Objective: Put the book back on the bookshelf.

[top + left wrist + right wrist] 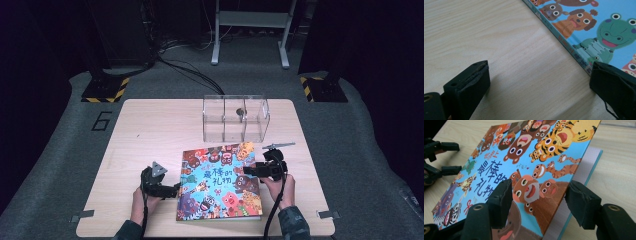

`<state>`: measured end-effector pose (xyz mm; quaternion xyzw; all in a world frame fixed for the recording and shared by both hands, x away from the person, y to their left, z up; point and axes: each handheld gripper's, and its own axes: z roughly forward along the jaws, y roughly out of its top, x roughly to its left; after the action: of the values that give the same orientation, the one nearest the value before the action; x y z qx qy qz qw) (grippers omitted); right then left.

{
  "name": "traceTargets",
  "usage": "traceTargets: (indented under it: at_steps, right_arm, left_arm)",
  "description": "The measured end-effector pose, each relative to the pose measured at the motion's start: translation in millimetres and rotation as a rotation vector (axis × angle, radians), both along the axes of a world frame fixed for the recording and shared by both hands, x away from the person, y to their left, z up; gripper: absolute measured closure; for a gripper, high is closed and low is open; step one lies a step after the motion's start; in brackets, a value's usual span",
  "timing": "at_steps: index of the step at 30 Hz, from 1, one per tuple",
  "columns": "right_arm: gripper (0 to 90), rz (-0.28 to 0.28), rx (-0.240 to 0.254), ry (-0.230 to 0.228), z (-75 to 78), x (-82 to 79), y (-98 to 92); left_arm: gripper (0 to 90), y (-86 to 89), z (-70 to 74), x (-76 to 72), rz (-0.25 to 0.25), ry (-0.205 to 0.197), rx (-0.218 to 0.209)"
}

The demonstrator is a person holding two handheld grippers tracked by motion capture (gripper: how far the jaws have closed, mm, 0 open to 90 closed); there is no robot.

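Right jaws: black pair nearest the lens in the right gripper view, straddling the front cover's free edge; one jaw above the cover, the other below it, a gap showing on each side, so not yet pinching.
Book (220, 181): colourful picture book near the front middle of the table (150, 130), spine toward the left gripper; cover lifted at the right edge, white pages (584, 170) exposed beneath.
Right gripper (250, 170): at the book's right edge, pointing leftward and roughly level, hand behind and below it.
Left gripper (176, 189): jaws apart with nothing between them, one tip just beside the spine (571, 50), low over the tabletop, hand held behind it.
Clear box (236, 119): divided acrylic case behind the book, well apart from both grippers.
Step judged: opening the cover.
Doing it well: take the cover alone, not the pages; swing it up and over toward the spine in an arc rather than pulling sideways.
Left role: brace the spine so the book does not slide.
Risk: glossy cover may slip from a loose hold.
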<state>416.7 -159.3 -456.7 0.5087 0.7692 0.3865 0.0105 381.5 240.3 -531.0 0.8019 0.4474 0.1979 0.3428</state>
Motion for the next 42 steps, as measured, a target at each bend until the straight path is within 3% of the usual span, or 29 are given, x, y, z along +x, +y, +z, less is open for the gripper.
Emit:
traceTargets:
  at_steps: [7, 17, 28, 33, 38, 39, 40, 42]
  right_arm:
    - [38.7, 0.026, 0.000, -0.023, 8.9, 6.3, 7.1]
    - [39.9, 0.038, 0.025, -0.014, 13.5, 11.7, 13.7]
    - [43.1, 0.053, -0.008, -0.036, 15.4, 17.7, 27.1]
    - [44.0, 0.042, -0.003, -0.025, 15.3, 16.8, 27.6]
    - [44.6, 0.040, 0.001, -0.025, 15.2, 16.9, 27.2]
    - [44.6, 0.040, -0.001, -0.024, 15.0, 17.1, 27.0]
    - [44.6, 0.039, 0.000, -0.021, 15.0, 17.1, 27.1]
    - [44.6, 0.039, 0.000, -0.021, 15.1, 17.1, 27.2]
  left_arm:
    - [3.7, 0.7, 0.0, 0.0, -0.007, -0.006, 0.001]
    - [3.7, 0.6, -0.1, 0.0, -0.006, -0.007, 0.000]
    - [3.9, 0.4, 0.0, -0.2, -0.006, -0.011, 0.006]
    - [3.9, 0.2, 0.0, -0.3, -0.002, -0.009, 0.003]
    - [2.8, 1.4, 0.6, 0.6, -0.012, -0.003, 0.016]
    - [1.7, 2.6, 1.7, 1.4, -0.023, 0.023, 0.026]
    - [0.4, 2.2, 1.0, 2.1, -0.024, 0.002, 0.035]
    - [0.6, 1.2, 1.7, 1.8, -0.018, -0.001, 0.038]
